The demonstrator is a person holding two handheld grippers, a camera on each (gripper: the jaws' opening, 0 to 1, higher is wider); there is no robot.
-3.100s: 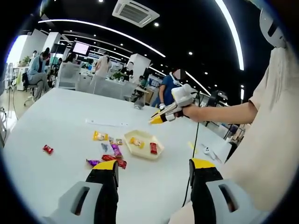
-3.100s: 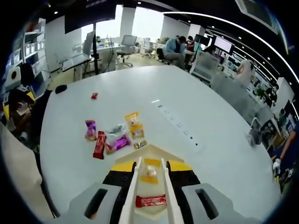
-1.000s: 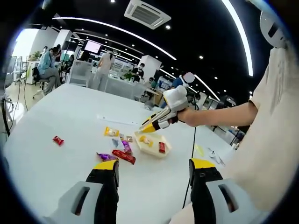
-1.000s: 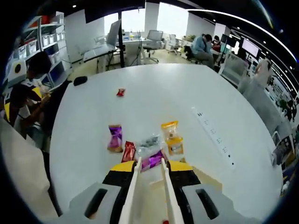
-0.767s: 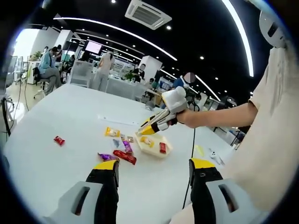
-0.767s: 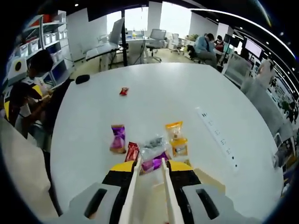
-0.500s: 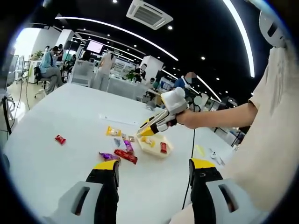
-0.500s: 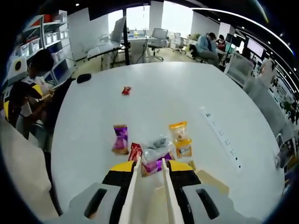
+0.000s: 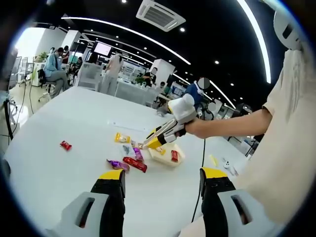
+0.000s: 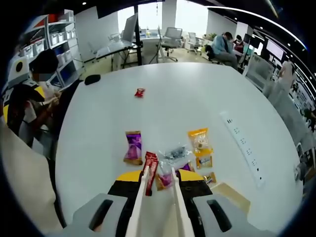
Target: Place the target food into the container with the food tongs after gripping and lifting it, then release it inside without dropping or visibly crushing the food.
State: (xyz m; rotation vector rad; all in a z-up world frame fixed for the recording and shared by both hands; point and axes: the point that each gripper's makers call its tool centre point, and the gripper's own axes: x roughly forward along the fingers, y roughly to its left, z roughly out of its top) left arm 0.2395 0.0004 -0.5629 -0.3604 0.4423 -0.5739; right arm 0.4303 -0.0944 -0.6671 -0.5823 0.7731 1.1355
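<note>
On a big white table, a scatter of wrapped snacks beside a shallow cream container. Inside the container, a red packet plus something yellow, partly hidden. In the left gripper view, right gripper coming in from the right, held in a hand, yellow tip angled down, hovering just over the snacks at the container's near edge. Clamped in that gripper, pale food tongs, two blades running forward almost parallel with a narrow gap between; whether they pinch anything, cannot tell. From the right gripper view, tong tips right at a purple packet, with a long red packet just off the left blade. Farther out: a purple wrapper, a clear silvery bag, an orange-yellow pouch, and a small red candy well apart from the rest. Corner of the container at the lower right of that view. Left gripper low and back, jaws wide apart, nothing between them.
</note>
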